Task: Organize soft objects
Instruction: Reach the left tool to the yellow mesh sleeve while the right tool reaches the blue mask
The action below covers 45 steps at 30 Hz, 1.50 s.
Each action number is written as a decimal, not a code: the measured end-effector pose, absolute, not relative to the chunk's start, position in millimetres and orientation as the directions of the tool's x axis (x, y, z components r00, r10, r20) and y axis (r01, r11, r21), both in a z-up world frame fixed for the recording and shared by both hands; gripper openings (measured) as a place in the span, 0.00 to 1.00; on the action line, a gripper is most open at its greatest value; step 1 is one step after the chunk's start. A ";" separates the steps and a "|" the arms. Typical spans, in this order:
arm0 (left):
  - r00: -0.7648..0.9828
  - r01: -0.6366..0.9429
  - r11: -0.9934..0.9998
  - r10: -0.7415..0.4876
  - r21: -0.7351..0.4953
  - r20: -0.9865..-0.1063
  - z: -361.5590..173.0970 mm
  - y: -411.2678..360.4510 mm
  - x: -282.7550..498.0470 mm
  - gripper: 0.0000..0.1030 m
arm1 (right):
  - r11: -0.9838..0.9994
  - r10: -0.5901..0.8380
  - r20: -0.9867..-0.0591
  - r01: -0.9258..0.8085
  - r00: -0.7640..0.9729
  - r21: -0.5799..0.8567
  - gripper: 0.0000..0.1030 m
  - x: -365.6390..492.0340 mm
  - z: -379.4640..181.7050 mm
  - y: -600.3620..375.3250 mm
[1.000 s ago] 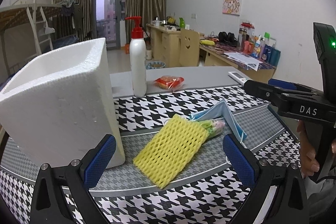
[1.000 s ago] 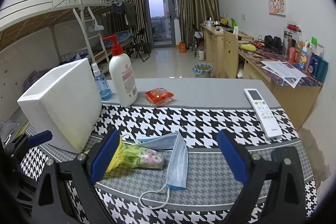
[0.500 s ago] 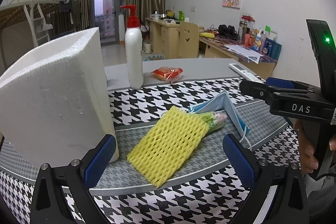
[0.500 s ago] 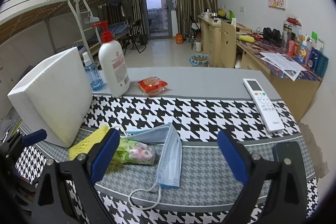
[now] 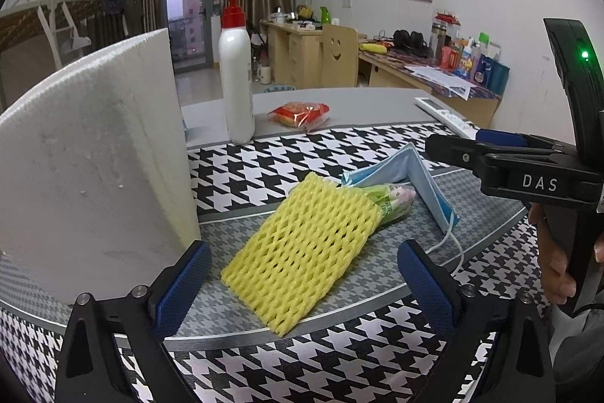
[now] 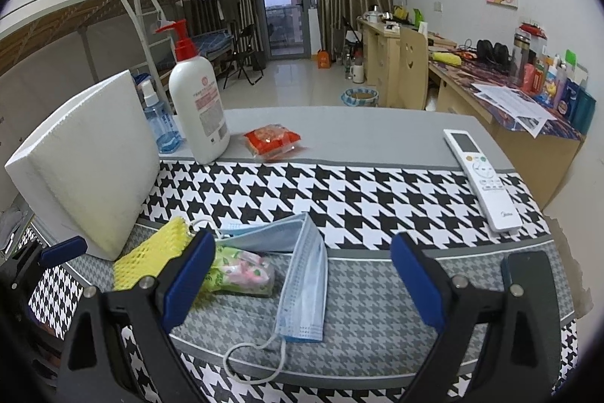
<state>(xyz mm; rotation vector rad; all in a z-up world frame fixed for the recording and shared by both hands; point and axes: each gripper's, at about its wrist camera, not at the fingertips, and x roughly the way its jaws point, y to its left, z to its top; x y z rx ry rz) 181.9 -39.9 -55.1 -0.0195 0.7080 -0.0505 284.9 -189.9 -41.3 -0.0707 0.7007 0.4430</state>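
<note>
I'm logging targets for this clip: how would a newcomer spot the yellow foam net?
Find the white foam box on the houndstooth mat. The yellow foam net lies flat beside its base, overlapping a green tissue pack and near a blue face mask. It alone is bright yellow with open mesh.

white "DAS" lettering on the right gripper (image 5: 453, 148), seen from the left wrist

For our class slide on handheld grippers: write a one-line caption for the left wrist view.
Open left gripper hovers over a yellow foam net beside a white foam box.
</note>
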 end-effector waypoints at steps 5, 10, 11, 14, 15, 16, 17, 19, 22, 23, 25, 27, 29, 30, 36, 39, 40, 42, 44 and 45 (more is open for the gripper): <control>0.742 0.042 0.999 -0.053 -0.033 -0.669 -60.5 -41.1 185.8 0.88 | 0.909 0.359 -0.648 -0.409 0.671 0.080 0.93 288.7 -45.2 -189.8; 0.719 0.052 0.998 -0.059 -0.032 -0.692 -66.7 -41.8 189.6 0.81 | 0.916 0.342 -0.673 -0.393 0.656 0.081 0.93 294.9 -52.3 -190.7; 0.716 0.054 0.998 -0.058 -0.028 -0.696 -67.9 -42.1 189.7 0.81 | 0.916 0.341 -0.675 -0.393 0.654 0.082 0.92 295.2 -53.1 -190.7; 0.713 0.052 0.998 -0.050 -0.017 -0.700 -69.8 -43.5 189.9 0.80 | 0.917 0.336 -0.686 -0.392 0.645 0.081 0.87 297.5 -56.0 -190.6; 0.710 0.052 0.999 -0.048 -0.016 -0.703 -70.4 -43.6 190.4 0.79 | 0.917 0.334 -0.691 -0.390 0.642 0.081 0.85 298.2 -57.5 -190.2; 0.707 0.053 0.998 -0.049 -0.016 -0.706 -71.3 -43.6 190.9 0.79 | 0.918 0.332 -0.696 -0.388 0.637 0.082 0.84 299.1 -59.0 -190.3; 0.705 0.051 0.999 -0.049 -0.018 -0.707 -71.7 -43.4 191.4 0.78 | 0.918 0.330 -0.701 -0.387 0.632 0.084 0.81 299.9 -60.6 -190.5; 0.700 0.043 0.999 -0.043 -0.017 -0.712 -73.2 -42.5 192.4 0.75 | 0.919 0.327 -0.710 -0.386 0.624 0.084 0.78 300.9 -62.7 -190.1; 0.693 0.041 0.999 -0.044 -0.021 -0.719 -75.4 -42.0 194.8 0.71 | 0.919 0.323 -0.718 -0.386 0.616 0.082 0.71 302.0 -65.6 -189.8; 0.692 0.043 0.999 -0.045 -0.021 -0.720 -75.8 -41.6 194.8 0.70 | 0.918 0.323 -0.722 -0.387 0.612 0.083 0.68 302.4 -66.6 -189.5; 0.689 0.049 0.999 -0.049 -0.021 -0.723 -76.4 -41.7 194.4 0.66 | 0.920 0.318 -0.727 -0.385 0.608 0.080 0.66 303.6 -68.6 -188.7; 0.686 0.052 0.998 -0.049 -0.018 -0.726 -77.4 -42.4 194.6 0.65 | 0.920 0.315 -0.732 -0.384 0.604 0.079 0.59 304.2 -70.0 -188.3; 0.679 0.055 0.998 -0.051 -0.019 -0.732 -78.6 -42.6 195.2 0.61 | 0.921 0.314 -0.734 -0.382 0.602 0.080 0.58 304.5 -70.9 -188.8; 0.676 0.055 0.998 -0.051 -0.019 -0.735 -79.2 -42.6 195.4 0.59 | 0.922 0.312 -0.734 -0.380 0.603 0.079 0.55 304.3 -70.9 -188.5; 0.667 0.051 0.999 -0.047 -0.017 -0.744 -82.6 -42.0 196.9 0.50 | 0.923 0.298 -0.749 -0.378 0.592 0.068 0.46 306.3 -76.0 -186.1; 0.664 0.046 0.999 -0.042 -0.015 -0.746 -82.8 -41.0 197.0 0.47 | 0.922 0.295 -0.758 -0.381 0.582 0.067 0.38 307.0 -78.1 -185.7; 0.664 0.045 0.999 -0.041 -0.014 -0.746 -82.8 -40.9 197.1 0.45 | 0.923 0.293 -0.760 -0.380 0.580 0.065 0.36 307.2 -78.9 -185.3; 0.664 0.047 0.999 -0.042 -0.014 -0.746 -82.9 -40.7 197.5 0.41 | 0.924 0.289 -0.764 -0.378 0.577 0.063 0.34 307.4 -80.3 -185.4; 0.665 0.046 0.999 -0.042 -0.015 -0.746 -83.0 -40.1 197.9 0.39 | 0.925 0.284 -0.766 -0.376 0.576 0.060 0.26 307.6 -81.2 -185.7; 0.665 0.045 0.999 -0.042 -0.016 -0.745 -82.9 -39.9 197.8 0.36 | 0.925 0.284 -0.767 -0.375 0.576 0.060 0.23 308.0 -81.5 -185.9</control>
